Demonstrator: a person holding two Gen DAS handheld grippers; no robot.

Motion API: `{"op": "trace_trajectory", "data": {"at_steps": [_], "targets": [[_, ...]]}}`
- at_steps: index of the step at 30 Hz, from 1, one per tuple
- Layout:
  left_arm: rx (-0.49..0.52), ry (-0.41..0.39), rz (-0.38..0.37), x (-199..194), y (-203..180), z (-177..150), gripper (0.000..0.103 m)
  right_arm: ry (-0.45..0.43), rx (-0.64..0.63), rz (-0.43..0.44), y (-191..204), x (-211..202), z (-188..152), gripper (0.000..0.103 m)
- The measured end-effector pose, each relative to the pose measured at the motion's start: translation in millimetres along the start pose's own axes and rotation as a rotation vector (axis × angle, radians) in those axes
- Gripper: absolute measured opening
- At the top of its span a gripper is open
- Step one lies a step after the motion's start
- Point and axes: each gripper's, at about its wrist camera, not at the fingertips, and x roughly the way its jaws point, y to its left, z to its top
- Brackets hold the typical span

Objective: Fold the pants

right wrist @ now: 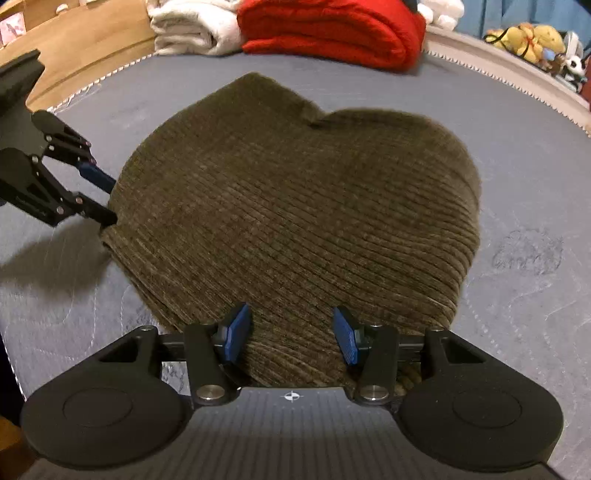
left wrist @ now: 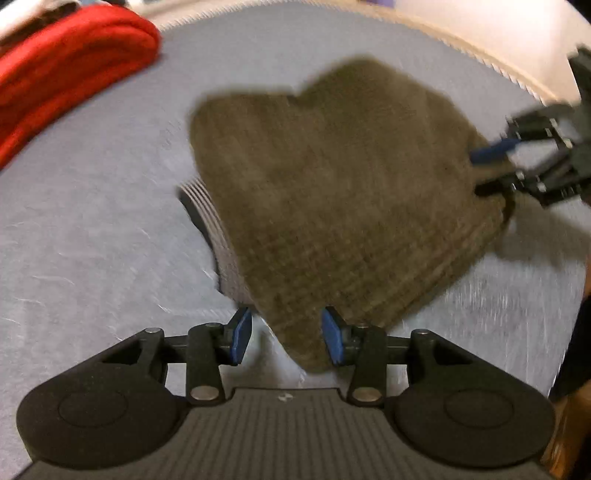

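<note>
Folded pants (right wrist: 295, 206) on mattress (right wrist: 517, 177); blanket (right wrist: 332, 33) behind, towels (right wrist: 192, 29) left of it.

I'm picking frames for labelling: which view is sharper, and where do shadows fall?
Right wrist view is sharp: the pants' ribs read clearly, and the left tool casts a dark shadow on the mattress. Left wrist view is smeared by motion blur, pants' edges soft; both bend straight edges.

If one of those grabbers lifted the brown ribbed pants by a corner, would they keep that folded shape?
Probably not. The brown pants lie in soft, rounded folds on the mattress, so they would likely droop and unfold. The thick corduroy-like ribbing suggests some weight and a surface that grips rather than slips. They are layered, so a corner pinch may lift only the top layer.
</note>
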Motion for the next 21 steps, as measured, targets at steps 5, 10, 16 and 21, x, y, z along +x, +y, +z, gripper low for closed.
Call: {"op": "trace_trajectory", "data": {"at_steps": [5,10,16,21], "targets": [[-0.047,-0.18,0.019,-34,0,5,0.048,-0.067,-0.028,0.064,12,-13,0,0.051],[-0.122,-0.342,0.026,-41,1,23,0.047,0.065,-0.12,0.039,31,8,-10,0.051],[-0.123,-0.02,0.013,32,4,36,0.03,0.106,-0.129,0.07,32,-1,3,0.049],[-0.278,-0.198,-0.036,5,27,56,0.044,-0.004,-0.082,0.05,14,-31,18,0.06]]}}
